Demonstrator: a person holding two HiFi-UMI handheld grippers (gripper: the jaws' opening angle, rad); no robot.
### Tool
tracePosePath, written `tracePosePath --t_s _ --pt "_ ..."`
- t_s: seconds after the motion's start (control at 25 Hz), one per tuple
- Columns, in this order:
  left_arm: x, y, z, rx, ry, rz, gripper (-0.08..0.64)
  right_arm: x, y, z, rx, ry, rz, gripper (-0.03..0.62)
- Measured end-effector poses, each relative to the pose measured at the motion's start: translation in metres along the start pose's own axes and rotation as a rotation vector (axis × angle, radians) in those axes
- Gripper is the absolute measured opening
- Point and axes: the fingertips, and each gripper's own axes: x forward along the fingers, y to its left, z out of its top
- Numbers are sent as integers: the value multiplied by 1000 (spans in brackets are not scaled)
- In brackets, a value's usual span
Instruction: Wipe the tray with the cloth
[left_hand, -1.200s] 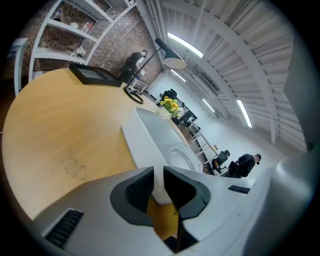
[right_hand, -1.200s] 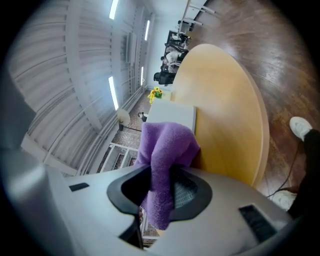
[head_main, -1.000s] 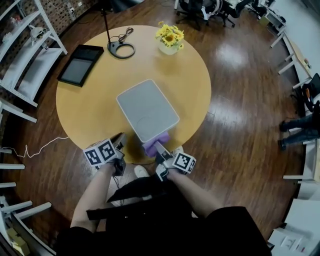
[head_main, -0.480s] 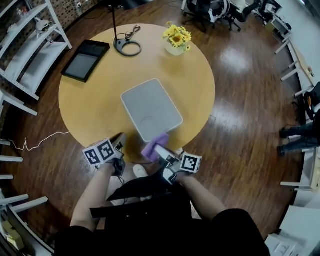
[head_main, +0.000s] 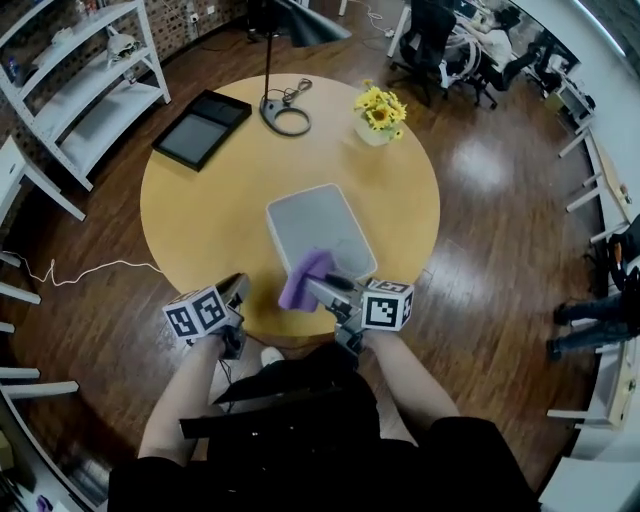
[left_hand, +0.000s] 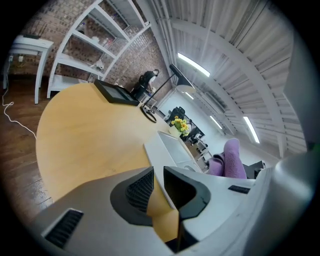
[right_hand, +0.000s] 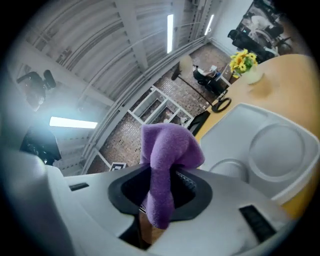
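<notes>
Purple cloth (right_hand: 167, 155) is clamped in the jaws of the right gripper (head_main: 318, 288) and held over the near end of the grey compartment tray (head_main: 330, 215). The tray lies at the middle of the round wooden bench (head_main: 200, 210). The left gripper (head_main: 238, 285) is at the bench's near edge, jaws together with nothing between them. Both grippers' cubes bear black-and-white square markers.

My right gripper (right_hand: 162, 186) is clamped on the purple cloth (right_hand: 169, 147), which bulges up above the jaws. Past it, the grey tray (right_hand: 235, 131) shows 2 round recesses, lying on the yellow table (right_hand: 295, 75). Yellow flowers (right_hand: 242, 61) stand beyond.
</notes>
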Motion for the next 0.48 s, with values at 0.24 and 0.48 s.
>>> tracePosePath --t_s 0.24,0.48 --pt "-45 39 12 -15 -81 72 60 61 5 -4 -263 254 -44 101" --pt "-73 59 11 -54 -128 110 60 102 -22 -6 -690 528 -216 101"
